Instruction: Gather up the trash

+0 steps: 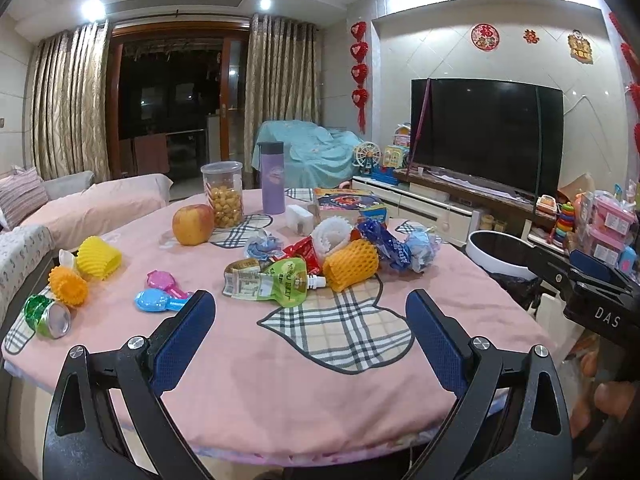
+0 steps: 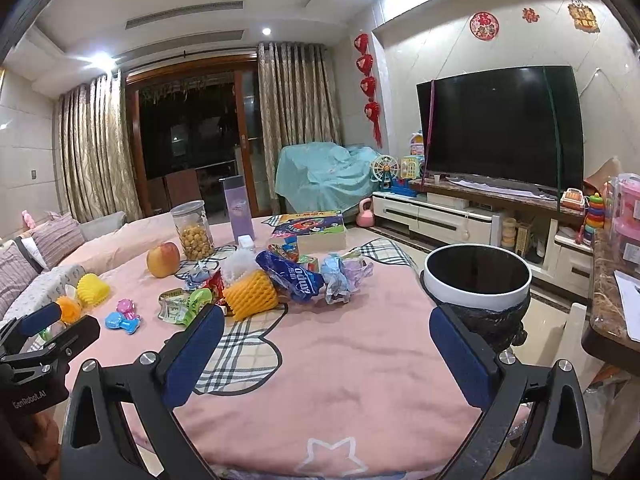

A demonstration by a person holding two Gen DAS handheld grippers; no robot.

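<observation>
On my far left a green can (image 1: 47, 316) lies on its side at the edge of the pink tablecloth (image 1: 280, 380), with an orange foam net (image 1: 68, 286) and a yellow foam net (image 1: 99, 258) just behind it. Next come two small plastic toys, pink (image 1: 162, 282) and blue (image 1: 154, 301), and beyond them an apple (image 1: 193, 225) beside a clear jar of snack balls (image 1: 224, 194). My left gripper (image 1: 310, 316) hovers over the near cloth with its tongs wide apart, holding nothing. Ahead of it sits the main heap of trash: a green drink pouch (image 1: 272, 282), a red wrapper (image 1: 302, 251), an orange fruit net (image 1: 352, 266), a blue snack bag (image 1: 386, 242) and crumpled pale plastic (image 1: 420, 248). My right gripper (image 2: 326, 334) also has its tongs spread and empty. At the table's right edge stands the white-rimmed bin (image 2: 476, 292), lined with a black bag.
</observation>
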